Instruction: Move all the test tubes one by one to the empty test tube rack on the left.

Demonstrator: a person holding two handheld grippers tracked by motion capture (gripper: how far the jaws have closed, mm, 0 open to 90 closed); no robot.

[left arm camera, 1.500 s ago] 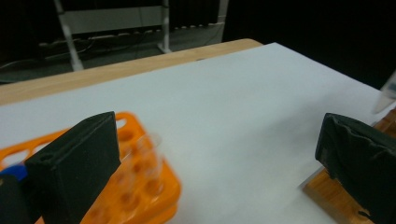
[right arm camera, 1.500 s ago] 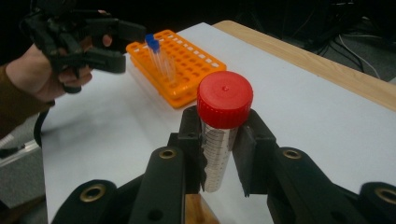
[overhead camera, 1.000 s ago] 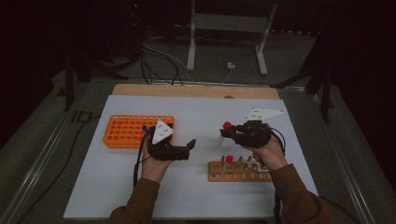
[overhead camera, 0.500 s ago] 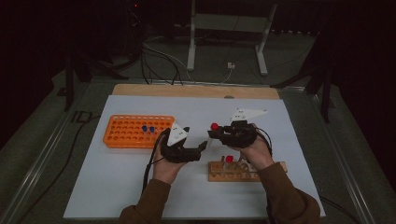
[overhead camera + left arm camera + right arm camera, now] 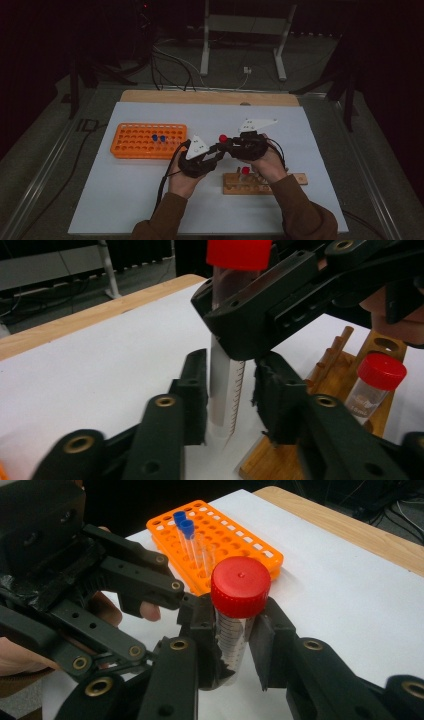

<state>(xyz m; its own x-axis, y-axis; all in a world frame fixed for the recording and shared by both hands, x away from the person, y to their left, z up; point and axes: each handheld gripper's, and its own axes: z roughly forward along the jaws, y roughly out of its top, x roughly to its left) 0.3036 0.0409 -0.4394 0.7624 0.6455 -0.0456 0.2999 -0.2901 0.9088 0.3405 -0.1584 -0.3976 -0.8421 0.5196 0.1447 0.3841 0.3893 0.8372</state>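
Observation:
My right gripper [image 5: 235, 645] is shut on a clear graduated tube with a red cap [image 5: 240, 586], gripping it just under the cap. In the high view the right gripper [image 5: 226, 145] holds that tube [image 5: 223, 138] upright above the white mat, left of the wooden rack [image 5: 285, 181]. My left gripper [image 5: 227, 400] stands open with its jaws on either side of the tube's lower part [image 5: 225, 385], a thin gap on each side. From above, the left gripper [image 5: 216, 155] sits directly left of the right one, tips meeting at the tube.
An orange rack [image 5: 135, 142] with two blue-capped tubes [image 5: 158, 137] lies at the left of the mat. The wooden rack [image 5: 382, 342] carries another red-capped tube [image 5: 377, 382]. A wooden table edge [image 5: 210, 97] borders the mat's far side.
The left gripper has moved right, away from the orange rack, to the tube. The right gripper has carried the red-capped tube left and up from the wooden rack to meet it.

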